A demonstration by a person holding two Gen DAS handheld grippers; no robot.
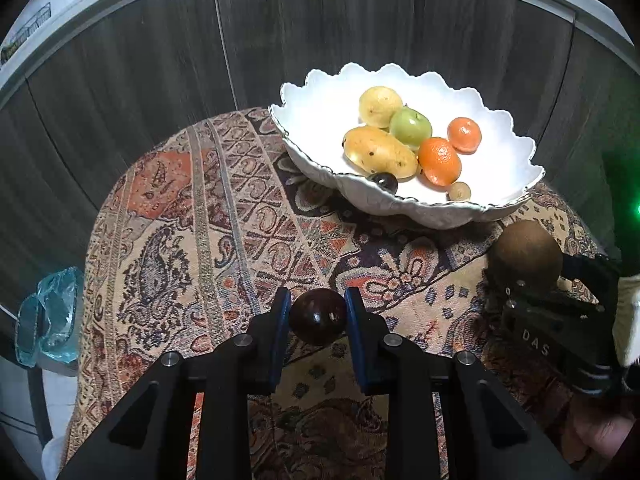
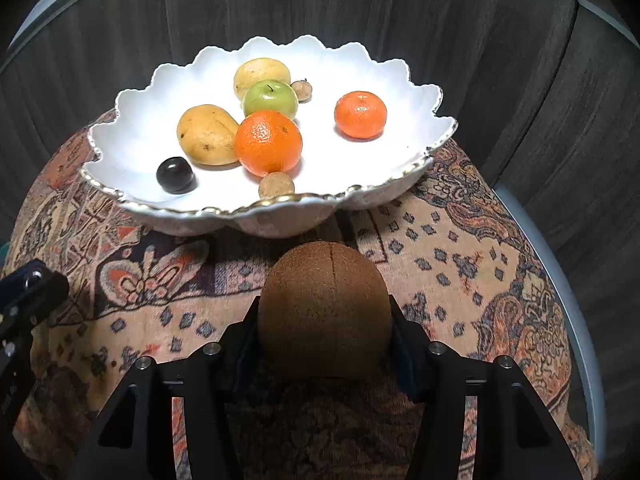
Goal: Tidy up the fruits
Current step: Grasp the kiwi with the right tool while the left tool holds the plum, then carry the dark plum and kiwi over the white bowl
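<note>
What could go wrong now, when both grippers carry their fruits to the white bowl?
The brown kiwi is wider than the right gripper, so it may slip out. The bowl is already crowded near its front rim; the left gripper's dark plum could knock the small fruits there.

Ahead of the tools, a round table under a patterned cloth [image 1: 224, 208] stands against dark wood-grain panels [image 1: 132, 80] topped by a pale counter edge [image 1: 120, 12]. Left of the table sits a crumpled blue plastic bag [image 1: 52, 316].
</note>
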